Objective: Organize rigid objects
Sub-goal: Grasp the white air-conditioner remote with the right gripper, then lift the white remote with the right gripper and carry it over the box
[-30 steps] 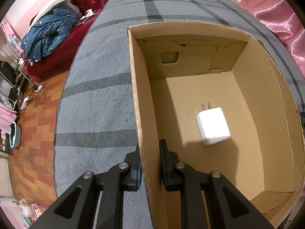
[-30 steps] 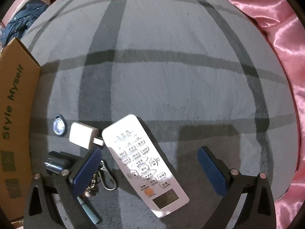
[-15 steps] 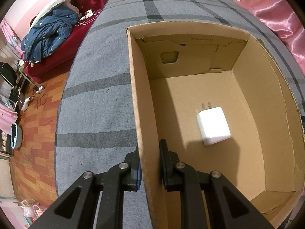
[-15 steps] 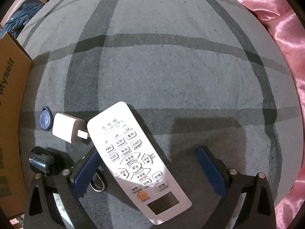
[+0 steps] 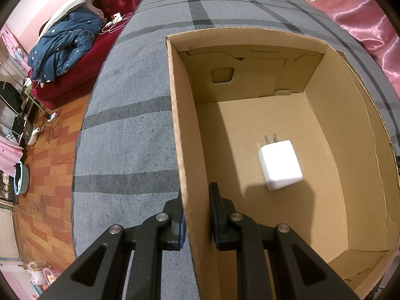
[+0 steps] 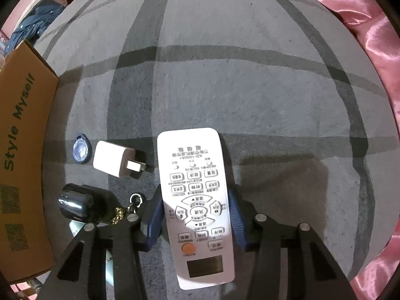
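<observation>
My left gripper (image 5: 196,215) is shut on the left wall of an open cardboard box (image 5: 175,115). A white charger (image 5: 280,165) lies on the box floor. My right gripper (image 6: 196,215) is shut on a white remote control (image 6: 196,200) that lies on the grey plaid cloth, its blue pads against both long edges. Left of the remote lie a small white plug adapter (image 6: 112,161), a blue key fob (image 6: 80,150), a black cylinder (image 6: 75,202) and a key ring (image 6: 135,200). The box's outer wall (image 6: 20,150) shows at the left of the right wrist view.
The box stands on a grey plaid surface (image 5: 125,137) whose left edge drops to a wood floor (image 5: 42,187). Pink satin fabric (image 6: 375,37) lines the right side. A red sofa with a blue quilt (image 5: 62,47) stands far left.
My right gripper has moved over the remote and closed from wide open onto its sides. The remote now lies straight between the fingers. The left gripper has held still on the box wall.
</observation>
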{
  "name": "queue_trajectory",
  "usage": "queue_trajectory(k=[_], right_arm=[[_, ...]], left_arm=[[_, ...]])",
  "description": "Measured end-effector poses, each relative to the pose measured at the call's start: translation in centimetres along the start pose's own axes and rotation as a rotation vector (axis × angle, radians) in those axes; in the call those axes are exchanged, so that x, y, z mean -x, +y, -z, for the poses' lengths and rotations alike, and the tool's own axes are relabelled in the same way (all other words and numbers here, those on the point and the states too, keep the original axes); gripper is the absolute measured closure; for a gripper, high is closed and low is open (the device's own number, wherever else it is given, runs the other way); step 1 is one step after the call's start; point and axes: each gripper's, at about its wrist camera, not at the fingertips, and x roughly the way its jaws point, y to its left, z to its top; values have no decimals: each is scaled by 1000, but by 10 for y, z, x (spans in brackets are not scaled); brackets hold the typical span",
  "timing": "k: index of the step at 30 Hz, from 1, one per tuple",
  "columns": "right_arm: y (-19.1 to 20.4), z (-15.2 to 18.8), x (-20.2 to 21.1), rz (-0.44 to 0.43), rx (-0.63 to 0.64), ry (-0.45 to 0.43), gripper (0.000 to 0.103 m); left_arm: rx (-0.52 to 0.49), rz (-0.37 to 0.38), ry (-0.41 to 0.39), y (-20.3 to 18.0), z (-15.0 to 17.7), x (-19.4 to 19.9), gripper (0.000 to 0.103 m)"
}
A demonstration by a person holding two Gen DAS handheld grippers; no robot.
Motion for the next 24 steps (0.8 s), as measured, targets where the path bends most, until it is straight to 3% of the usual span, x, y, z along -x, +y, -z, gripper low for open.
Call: queue_trajectory(k=[24], right_arm=[[38,-18,71,15,52,-84,53]], left_arm=[[-3,-5,-1,-1,0,-1,85]])
